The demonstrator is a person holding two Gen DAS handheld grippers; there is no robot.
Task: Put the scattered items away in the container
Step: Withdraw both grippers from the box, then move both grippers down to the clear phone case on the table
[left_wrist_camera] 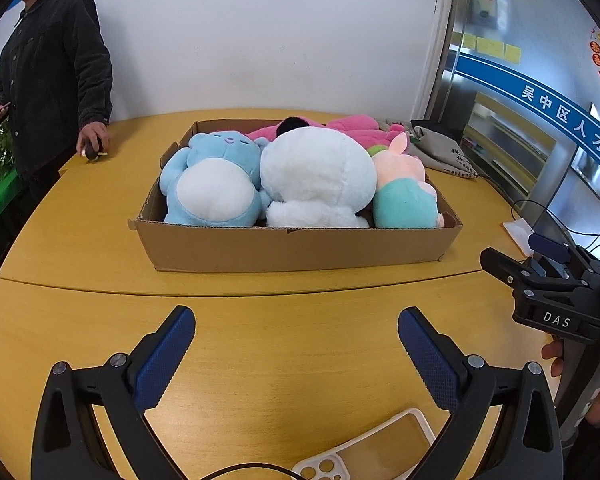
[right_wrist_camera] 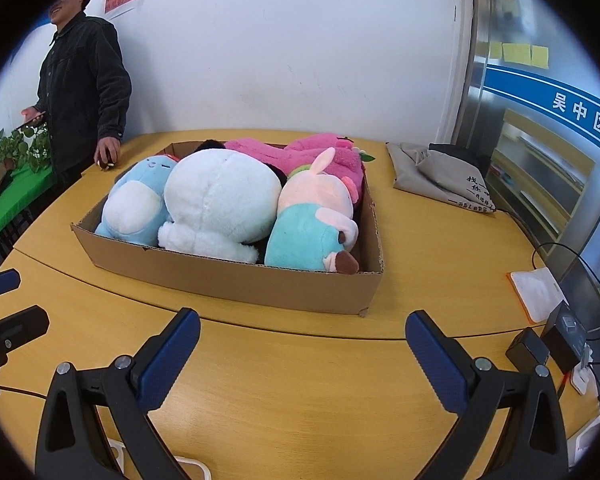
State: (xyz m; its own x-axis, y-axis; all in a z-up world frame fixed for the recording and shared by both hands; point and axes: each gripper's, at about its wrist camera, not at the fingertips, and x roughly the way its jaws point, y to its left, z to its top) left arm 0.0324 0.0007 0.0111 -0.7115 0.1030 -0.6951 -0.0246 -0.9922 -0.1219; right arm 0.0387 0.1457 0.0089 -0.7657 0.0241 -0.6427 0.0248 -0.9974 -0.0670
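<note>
At the far left a person in a dark jacket [left_wrist_camera: 52, 76] stands with one hand resting on the table [left_wrist_camera: 100, 240], well clear of the work. Toward the middle sits the cardboard box [left_wrist_camera: 292, 248], packed side by side with a blue plush [left_wrist_camera: 216, 184], a big white plush [left_wrist_camera: 316, 176] and a pink-and-teal plush [left_wrist_camera: 404, 192], with a magenta plush [right_wrist_camera: 300, 152] lying behind them along the back wall. No toy shows loose on the table, so the tidying looks finished or nearly so. The left gripper [left_wrist_camera: 296, 356] hangs over bare wood in front of the box, fingers spread wide and holding nothing; the right gripper [right_wrist_camera: 302, 354] is the same, wide apart and empty. A clear phone case [left_wrist_camera: 368, 452] lies just below the left gripper, and to the right are a grey cloth bag [right_wrist_camera: 440, 176] and cabled chargers [right_wrist_camera: 548, 344]. The toys bulge above the low rim, so a knock to the box could tip one back out. A careless sweep on the right might snag the cables.
</note>
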